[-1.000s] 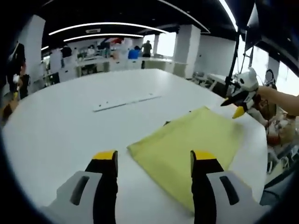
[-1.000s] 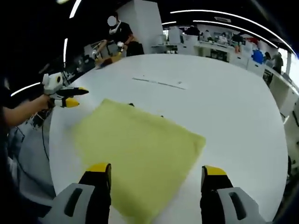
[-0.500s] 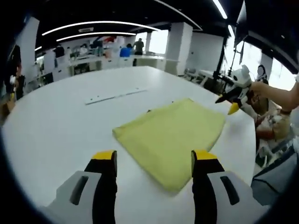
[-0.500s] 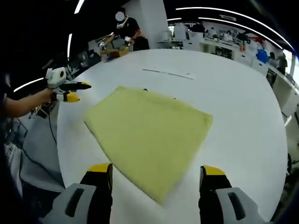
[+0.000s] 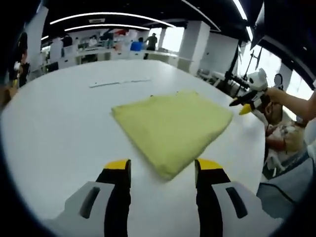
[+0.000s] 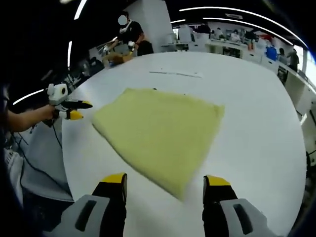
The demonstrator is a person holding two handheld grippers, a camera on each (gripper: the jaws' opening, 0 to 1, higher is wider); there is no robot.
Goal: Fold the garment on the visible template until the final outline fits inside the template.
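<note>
A yellow garment point(image 5: 173, 126) lies folded into a flat four-sided shape on the round white table point(image 5: 59, 128). A small dark mark point(image 5: 150, 95) peeps out at its far edge; anything else under it is hidden. My left gripper point(image 5: 163, 168) hovers open just short of the cloth's near corner, holding nothing. My right gripper point(image 6: 165, 182) is open too, in front of the garment point(image 6: 163, 131) from the other side. Each shows in the other's view, off the table's rim: the right gripper point(image 5: 247, 101) and the left gripper point(image 6: 69, 109).
A thin pale strip point(image 5: 121, 83) lies on the table beyond the garment, also seen as the strip point(image 6: 175, 74). A person point(image 6: 131, 37) stands past the far table edge beside desks. Cables hang near the floor at the left of the right gripper view.
Both views have shifted, so the garment's near corner now lies closer to each pair of jaws. The garment itself looks unmoved. Both pairs of jaws stand a little narrower, still open.
</note>
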